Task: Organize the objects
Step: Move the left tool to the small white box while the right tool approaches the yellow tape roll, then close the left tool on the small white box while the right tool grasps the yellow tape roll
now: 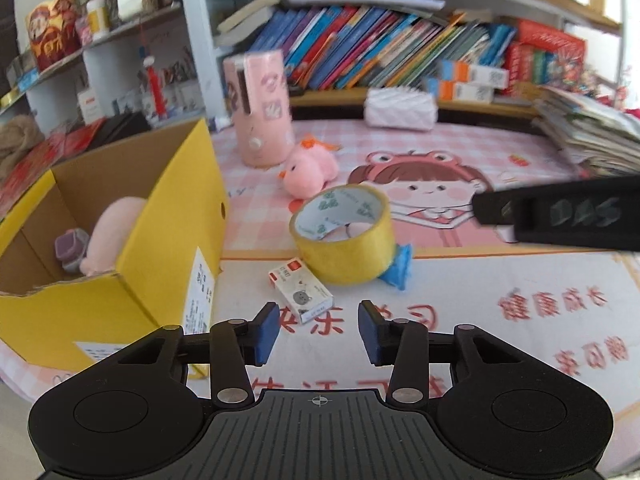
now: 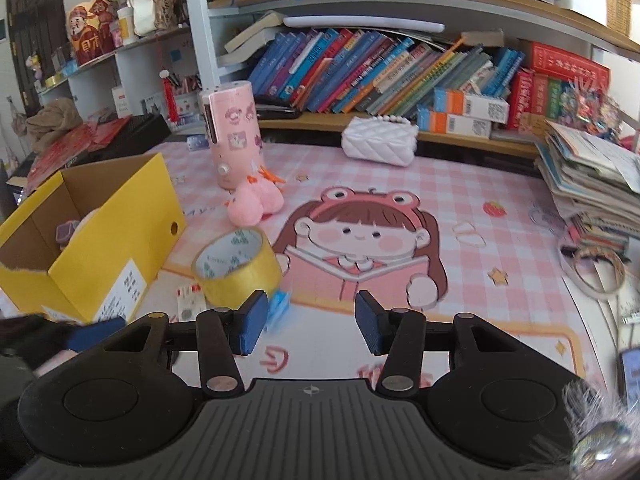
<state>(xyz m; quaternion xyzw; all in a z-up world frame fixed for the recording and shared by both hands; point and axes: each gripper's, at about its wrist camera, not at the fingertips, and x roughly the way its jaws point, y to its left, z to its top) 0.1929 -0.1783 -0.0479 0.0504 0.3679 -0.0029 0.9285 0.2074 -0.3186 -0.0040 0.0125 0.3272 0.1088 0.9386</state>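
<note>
The yellow box (image 1: pixel 132 240) stands open at the left of the mat (image 1: pixel 460 300), apparently as the bin: a pink plush and a small purple tub already lie inside. Still loose just right of it are the tape roll (image 1: pixel 344 236), propped on a blue scrap, a small carton (image 1: pixel 301 293) nearer, and a pink toy (image 1: pixel 310 170) farther back. The left gripper (image 1: pixel 319 330) hovers short of the carton, jaws apart and empty. The right gripper (image 2: pixel 312 326) likewise holds nothing, jaws parted over bare mat.

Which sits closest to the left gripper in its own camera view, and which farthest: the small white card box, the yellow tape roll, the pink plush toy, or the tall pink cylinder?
1. Small white card box, just ahead of the left gripper.
2. Yellow tape roll, behind the box.
3. Pink plush toy, farther back.
4. Tall pink cylinder, upright, farthest.
</note>
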